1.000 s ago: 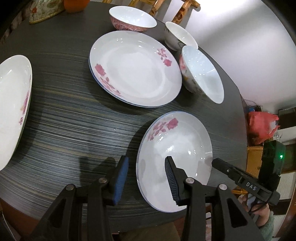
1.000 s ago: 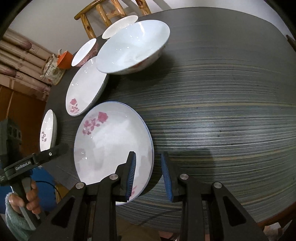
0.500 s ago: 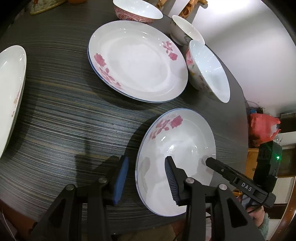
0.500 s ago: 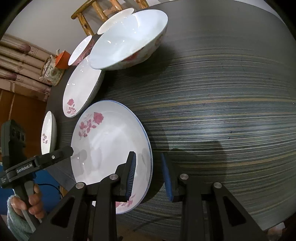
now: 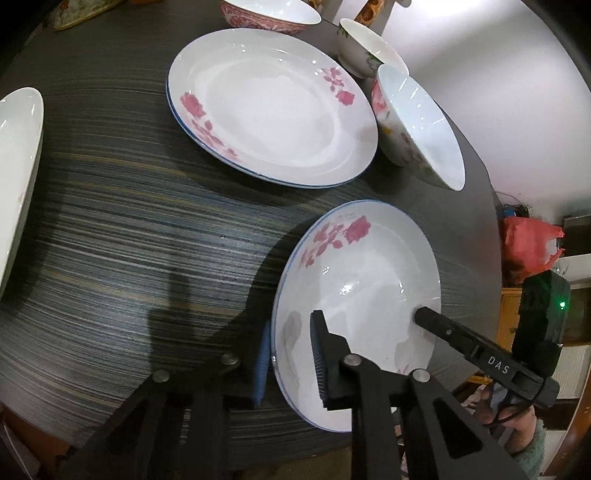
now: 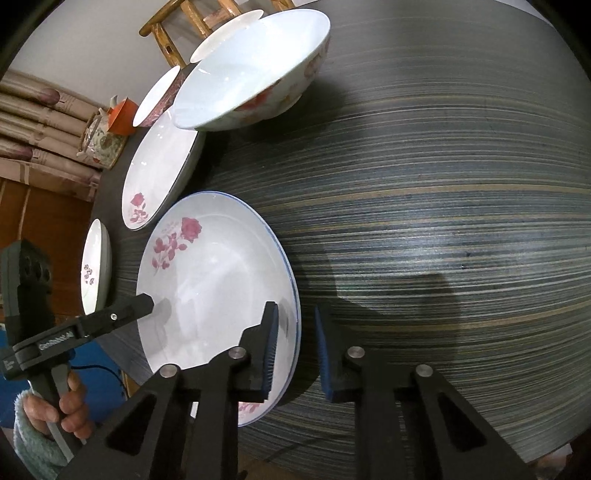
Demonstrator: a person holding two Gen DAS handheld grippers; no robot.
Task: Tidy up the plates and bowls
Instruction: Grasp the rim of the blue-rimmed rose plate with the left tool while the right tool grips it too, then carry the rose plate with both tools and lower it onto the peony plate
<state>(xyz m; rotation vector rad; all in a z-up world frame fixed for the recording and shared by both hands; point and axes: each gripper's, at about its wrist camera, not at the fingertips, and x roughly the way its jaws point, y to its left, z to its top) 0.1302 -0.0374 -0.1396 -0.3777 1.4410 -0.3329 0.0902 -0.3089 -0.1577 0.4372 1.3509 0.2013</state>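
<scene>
A white plate with pink roses [image 5: 362, 273] [image 6: 207, 284] is tilted up off the dark table. My left gripper [image 5: 288, 354] straddles its near-left rim, jaws partly closed with a small gap around the rim. My right gripper [image 6: 295, 350] straddles the opposite rim, one pad inside, one outside, also with a gap. A larger rose plate [image 5: 269, 107] [image 6: 159, 177] lies beyond. A big white bowl [image 5: 417, 122] [image 6: 255, 70] stands tipped by it.
A red-patterned bowl [image 5: 269, 14] and a small white bowl [image 5: 365, 48] stand at the table's far edge. Another plate [image 5: 14, 155] [image 6: 96, 266] lies at the left. A wooden chair [image 6: 192, 22], an orange box [image 6: 123, 116] and a red bag [image 5: 528, 243] surround the table [image 6: 443, 221].
Both grippers moved in over the near plate's rim from opposite sides and the left jaws narrowed. The plate's near edge has lifted and tilted.
</scene>
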